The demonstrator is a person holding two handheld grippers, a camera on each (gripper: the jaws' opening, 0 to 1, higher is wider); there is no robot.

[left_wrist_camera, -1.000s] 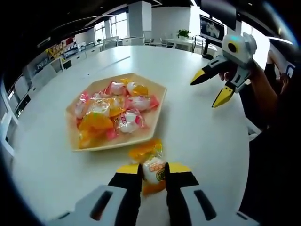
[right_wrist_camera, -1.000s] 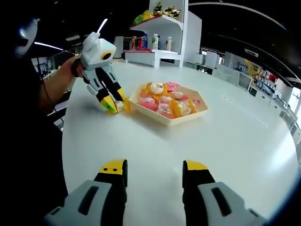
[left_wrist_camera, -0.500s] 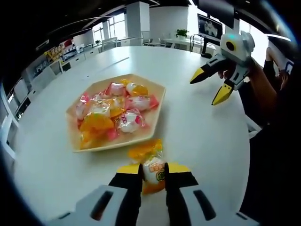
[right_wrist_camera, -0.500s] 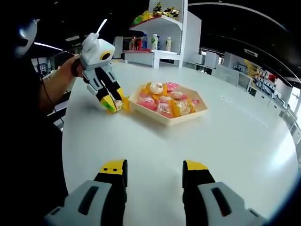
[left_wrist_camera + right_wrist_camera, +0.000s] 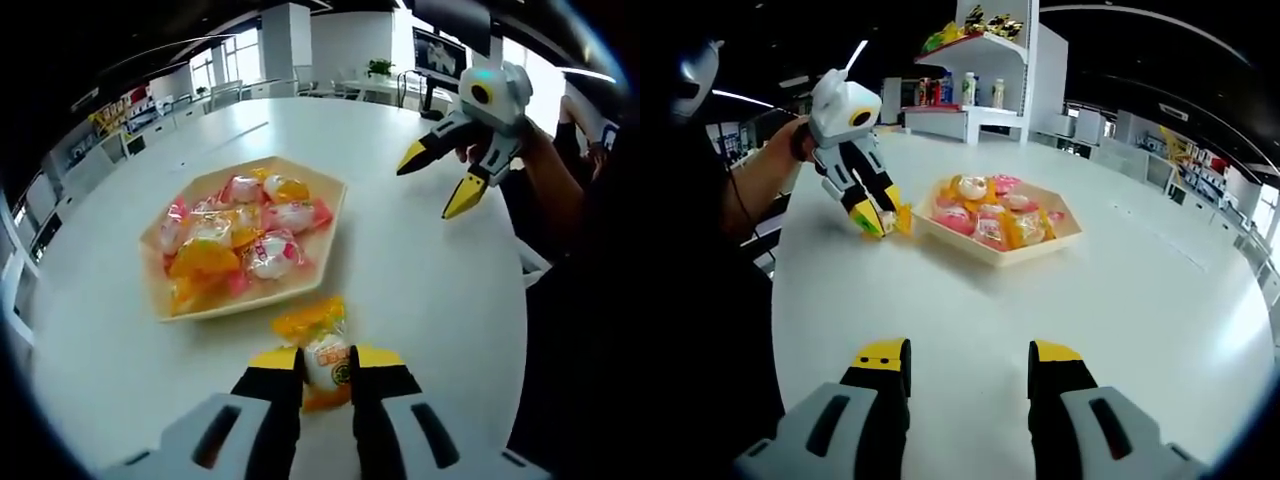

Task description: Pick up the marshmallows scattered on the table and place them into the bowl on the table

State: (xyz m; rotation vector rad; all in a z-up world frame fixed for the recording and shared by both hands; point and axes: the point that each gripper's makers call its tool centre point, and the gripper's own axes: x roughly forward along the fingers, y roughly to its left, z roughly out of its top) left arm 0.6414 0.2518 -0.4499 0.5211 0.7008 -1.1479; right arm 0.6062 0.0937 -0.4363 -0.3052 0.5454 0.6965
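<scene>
Grey-white gripper bodies are tipped with black fingers capped yellow; dark clothing is seen at right.

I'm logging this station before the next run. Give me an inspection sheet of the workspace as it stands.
Surface: large round white table, mostly bare.
Job's things: shallow hexagonal beige bowl holding pink, white and orange wrapped marshmallows; one orange-wrapped marshmallow lies on the table just outside the bowl's near rim.
Clutter: nothing seen on the table.
Grippers: left gripper shut on the orange-wrapped marshmallow; right gripper open, holding nothing, apart from the bowl.
Cables: nothing seen.
Surroundings: white shelf unit with bottles and packets; office desks, windows, a potted plant.
</scene>
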